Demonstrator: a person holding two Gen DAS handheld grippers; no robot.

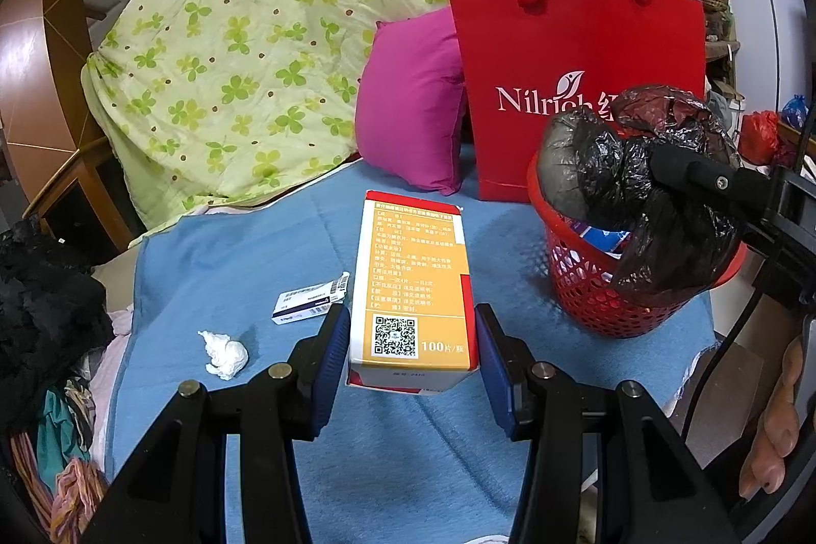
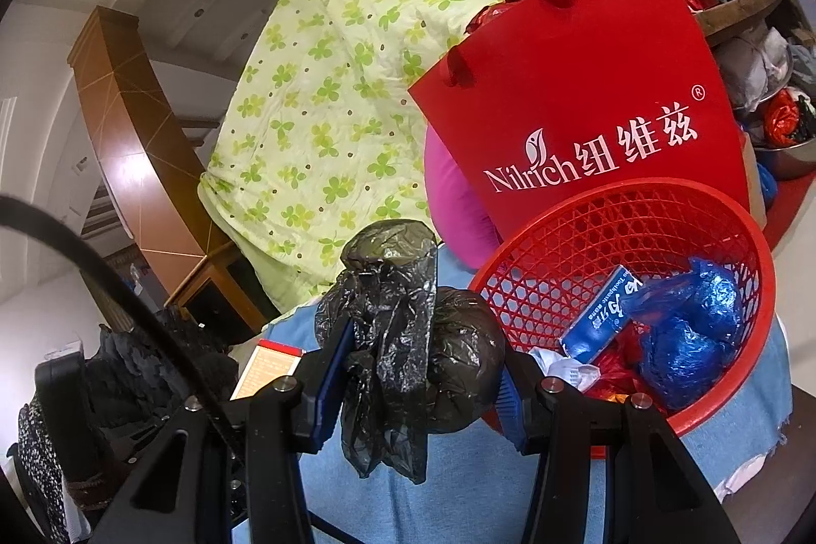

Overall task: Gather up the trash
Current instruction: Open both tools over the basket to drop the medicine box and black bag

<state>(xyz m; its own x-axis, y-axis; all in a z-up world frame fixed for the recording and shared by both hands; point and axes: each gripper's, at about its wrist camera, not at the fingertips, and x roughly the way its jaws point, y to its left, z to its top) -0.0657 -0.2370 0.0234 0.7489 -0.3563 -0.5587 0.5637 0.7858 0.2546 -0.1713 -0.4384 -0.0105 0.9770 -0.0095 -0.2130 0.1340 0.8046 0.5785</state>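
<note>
An orange and white medicine box (image 1: 414, 289) lies on the blue blanket (image 1: 229, 248). My left gripper (image 1: 413, 340) has its blue pads on both sides of the box's near end, touching it. My right gripper (image 2: 423, 365) is shut on a crumpled black plastic bag (image 2: 408, 330), held beside and above the rim of the red mesh basket (image 2: 637, 217). The same bag (image 1: 647, 187) hangs over the basket (image 1: 602, 289) in the left wrist view. The basket holds a blue bag (image 2: 688, 330), a blue box and other scraps.
A crumpled white tissue (image 1: 224, 353) and a small white and blue carton (image 1: 306, 302) lie on the blanket left of the medicine box. A red paper bag (image 1: 576, 85), a pink pillow (image 1: 408, 105) and a green clover quilt (image 1: 245, 49) stand behind.
</note>
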